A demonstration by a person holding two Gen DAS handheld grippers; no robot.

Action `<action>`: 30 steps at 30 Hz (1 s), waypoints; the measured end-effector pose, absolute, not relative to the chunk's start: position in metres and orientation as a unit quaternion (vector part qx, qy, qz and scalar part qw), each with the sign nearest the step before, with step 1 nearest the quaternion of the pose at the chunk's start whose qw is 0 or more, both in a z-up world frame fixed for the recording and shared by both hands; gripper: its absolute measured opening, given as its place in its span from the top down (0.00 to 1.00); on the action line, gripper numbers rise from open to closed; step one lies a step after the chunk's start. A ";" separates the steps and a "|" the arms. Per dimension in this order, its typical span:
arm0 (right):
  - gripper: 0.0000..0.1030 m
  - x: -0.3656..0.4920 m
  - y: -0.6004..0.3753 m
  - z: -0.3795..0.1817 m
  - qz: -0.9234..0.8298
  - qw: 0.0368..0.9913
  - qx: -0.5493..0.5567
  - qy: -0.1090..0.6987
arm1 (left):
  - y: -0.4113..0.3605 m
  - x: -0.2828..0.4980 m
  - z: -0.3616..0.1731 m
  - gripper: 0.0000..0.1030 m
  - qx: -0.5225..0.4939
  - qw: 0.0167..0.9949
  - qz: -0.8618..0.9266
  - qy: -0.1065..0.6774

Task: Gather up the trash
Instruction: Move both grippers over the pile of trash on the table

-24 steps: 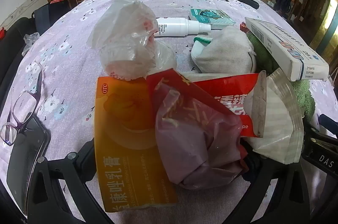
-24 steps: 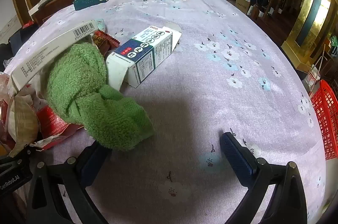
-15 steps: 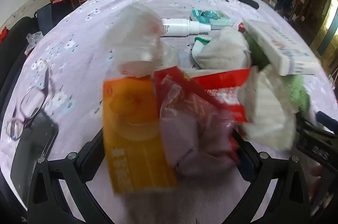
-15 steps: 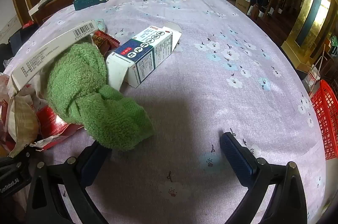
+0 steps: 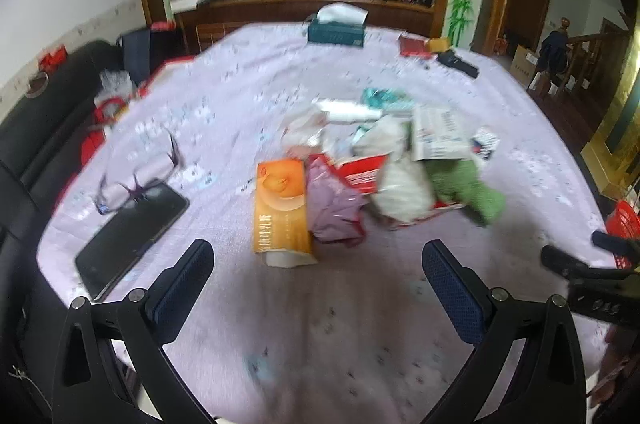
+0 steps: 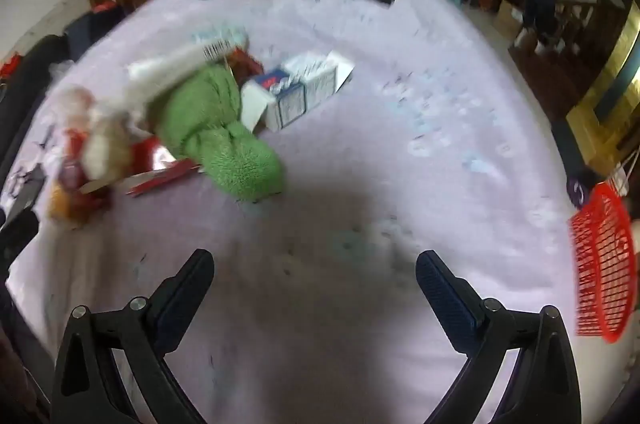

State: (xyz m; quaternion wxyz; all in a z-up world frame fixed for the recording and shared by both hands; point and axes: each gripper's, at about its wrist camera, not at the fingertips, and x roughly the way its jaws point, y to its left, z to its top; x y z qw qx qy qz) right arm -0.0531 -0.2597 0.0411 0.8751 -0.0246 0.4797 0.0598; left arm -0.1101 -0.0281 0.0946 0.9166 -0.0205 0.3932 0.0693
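Left wrist view: left gripper (image 5: 318, 262) spread wide, nothing between the fingers (image 5: 184, 278), only bare lilac tablecloth (image 5: 320, 344). Just ahead, orange box (image 5: 282, 203) flat on the cloth, touching a purple crumpled bag (image 5: 336, 203), red wrapper (image 5: 360, 175) and white wad (image 5: 404, 189); green towel (image 5: 468, 187) at the heap's right end. Off to the left, dark phone (image 5: 128, 228) with eyeglasses (image 5: 136, 179) beside it. Far back, teal tissue box (image 5: 336, 31).

Right wrist view, blurred: right gripper (image 6: 314, 274) likewise released and empty over cloth. Same towel and trash heap ahead-left, white carton (image 6: 298, 91) behind it. Red basket (image 6: 604, 264) beyond the table's right edge.
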 end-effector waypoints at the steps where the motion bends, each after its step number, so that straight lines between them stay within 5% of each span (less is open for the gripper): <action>1: 0.01 -0.060 -0.265 0.050 0.059 0.881 -0.027 0.470 | -0.031 -0.123 0.101 0.00 -0.015 0.922 0.070 0.382; 13: 0.01 -0.114 -0.327 0.125 0.036 0.923 -0.038 0.382 | -0.102 -0.143 0.135 0.00 0.029 0.948 0.012 0.316; 30: 0.03 -0.127 -0.364 0.129 -0.002 0.927 -0.001 0.375 | -0.132 -0.133 0.143 0.00 0.049 0.947 -0.032 0.317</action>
